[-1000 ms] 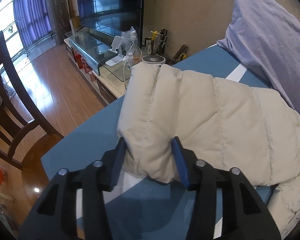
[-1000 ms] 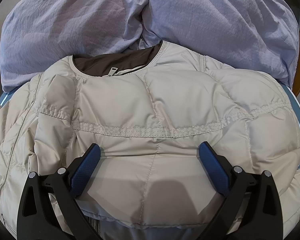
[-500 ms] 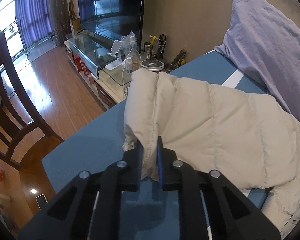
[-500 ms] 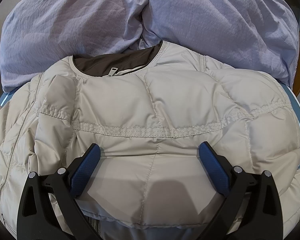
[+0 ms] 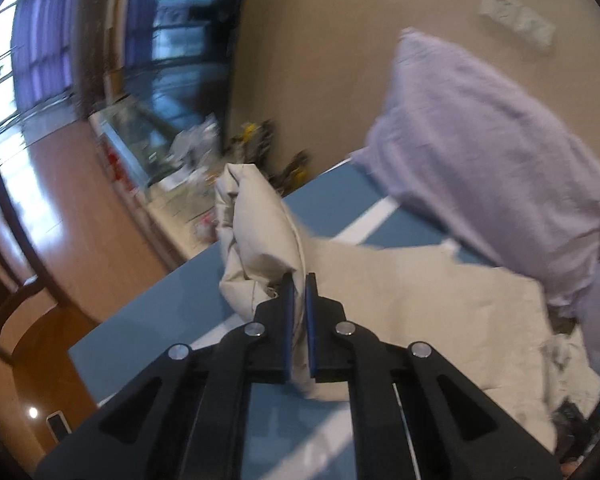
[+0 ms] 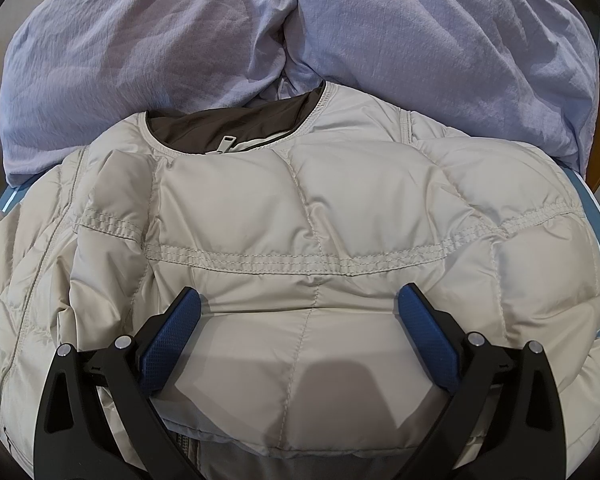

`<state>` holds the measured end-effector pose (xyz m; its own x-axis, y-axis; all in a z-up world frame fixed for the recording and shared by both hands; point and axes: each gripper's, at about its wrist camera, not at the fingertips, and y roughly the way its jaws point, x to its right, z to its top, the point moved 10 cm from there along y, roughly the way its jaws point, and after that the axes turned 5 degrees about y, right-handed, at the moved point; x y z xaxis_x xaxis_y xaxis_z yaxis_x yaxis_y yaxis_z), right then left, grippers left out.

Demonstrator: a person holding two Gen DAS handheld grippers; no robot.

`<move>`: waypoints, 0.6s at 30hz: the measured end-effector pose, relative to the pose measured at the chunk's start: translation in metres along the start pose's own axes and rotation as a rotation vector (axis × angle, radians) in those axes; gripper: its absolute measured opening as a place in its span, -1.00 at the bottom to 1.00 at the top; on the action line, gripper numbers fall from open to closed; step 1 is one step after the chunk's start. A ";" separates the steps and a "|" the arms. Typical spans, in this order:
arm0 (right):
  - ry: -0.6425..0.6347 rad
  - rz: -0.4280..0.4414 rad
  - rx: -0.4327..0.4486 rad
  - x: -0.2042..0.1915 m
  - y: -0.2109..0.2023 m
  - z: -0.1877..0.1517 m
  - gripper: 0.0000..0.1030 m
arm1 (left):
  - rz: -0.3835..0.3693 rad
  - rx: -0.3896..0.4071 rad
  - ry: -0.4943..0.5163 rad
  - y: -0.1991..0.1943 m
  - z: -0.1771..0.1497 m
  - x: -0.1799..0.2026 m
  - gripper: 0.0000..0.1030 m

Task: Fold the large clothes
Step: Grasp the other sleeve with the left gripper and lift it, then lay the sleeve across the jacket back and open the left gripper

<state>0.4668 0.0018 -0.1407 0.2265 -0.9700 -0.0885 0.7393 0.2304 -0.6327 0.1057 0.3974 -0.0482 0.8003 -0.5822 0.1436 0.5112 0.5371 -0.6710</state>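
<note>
Left tool [image 5: 299, 280] pinches puffy jacket [image 5: 260, 240] sleeve. Right tool [image 6: 300, 304] wide apart, above jacket, grips nothing. Lay sleeve flat across jacket middle, slowly.

The quilted jacket [image 6: 300, 216] is smooth cream cloth with a faint sheen, the pillows [image 6: 420, 40] crinkled matt lilac fabric, the floor [image 5: 100, 216] glossy wood.

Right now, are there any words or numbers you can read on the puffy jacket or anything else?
None can be read.
Puffer jacket: no print or label shows; its zipper pull is too small to show any mark.
Lavender pillows: plain.
Clutter on the TV stand: too blurred to read.
</note>
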 end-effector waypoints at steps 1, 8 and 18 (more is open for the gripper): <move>0.000 0.001 0.000 0.000 0.000 0.000 0.96 | -0.023 0.014 0.015 -0.005 0.006 0.014 -0.90; 0.001 0.002 0.001 -0.001 0.000 0.000 0.96 | -0.209 0.055 0.125 -0.034 0.023 0.129 -0.95; -0.019 0.025 -0.018 -0.003 -0.008 -0.005 0.96 | -0.484 0.003 0.305 -0.062 -0.030 0.289 -0.97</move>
<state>0.4573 0.0030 -0.1393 0.2574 -0.9621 -0.0897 0.7218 0.2532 -0.6441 0.2954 0.1773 0.0130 0.3487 -0.9116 0.2176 0.7981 0.1671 -0.5788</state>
